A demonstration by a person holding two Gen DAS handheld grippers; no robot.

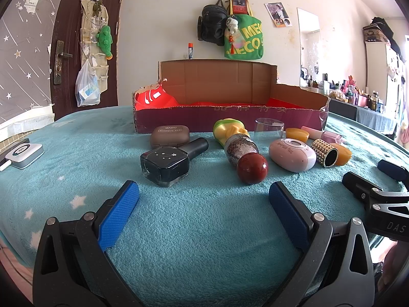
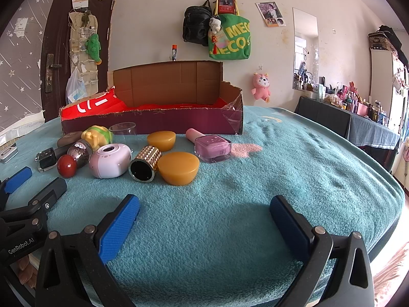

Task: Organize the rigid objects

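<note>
While nothing has yet gone into the cardboard box (image 1: 225, 117), the objects to be sorted lie in a loose row on the teal blanket (image 1: 194, 230) just in front of its near wall. Running from the box's left end to its right: a brown case (image 1: 169, 136), a black bottle (image 1: 168, 162) lying with its cap toward the box, a glittery bottle with a red ball cap (image 1: 244, 156) whose long axis points at the left gripper (image 1: 204, 202), a pink oval gadget (image 1: 291, 154), a studded gold tube (image 2: 145, 163), two amber bowls (image 2: 178, 167) upside down, and a pink bottle (image 2: 211, 147) on its side.

Both claws sit on the side of the row away from the box. The left gripper, jaws spread wide and empty, faces the black and glittery bottles and is nearer them. The right gripper (image 2: 204, 204), equally wide and holding nothing, faces bare blanket; the amber bowls and pink bottle lie ahead and to its left, likely its share.
</note>
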